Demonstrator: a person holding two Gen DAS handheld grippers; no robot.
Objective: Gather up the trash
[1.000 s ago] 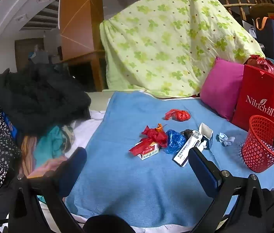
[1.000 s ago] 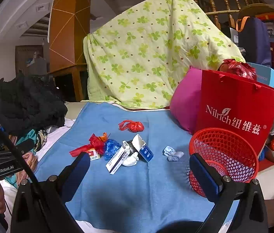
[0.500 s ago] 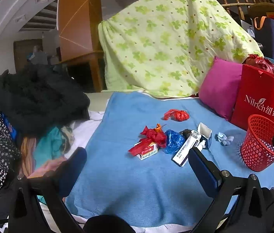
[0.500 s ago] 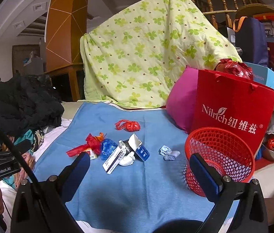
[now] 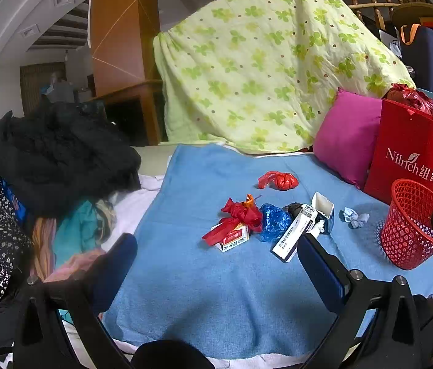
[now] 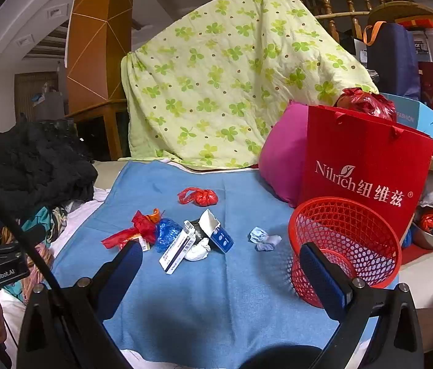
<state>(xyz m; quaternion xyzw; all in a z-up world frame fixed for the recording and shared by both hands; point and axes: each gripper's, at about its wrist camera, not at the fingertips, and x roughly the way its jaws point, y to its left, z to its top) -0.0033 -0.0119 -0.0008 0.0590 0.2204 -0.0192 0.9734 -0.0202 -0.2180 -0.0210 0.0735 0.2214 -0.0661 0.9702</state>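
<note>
Left gripper [image 5: 216, 264] and right gripper [image 6: 221, 272] both spread wide, empty, above blue blanket [image 6: 210, 301]; trash pile [image 6: 182, 236] ahead between jaws, red mesh basket [image 6: 344, 246] behind right gripper's right finger.

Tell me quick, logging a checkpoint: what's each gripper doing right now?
Left gripper: open, holding nothing.
Right gripper: open, holding nothing.
</note>
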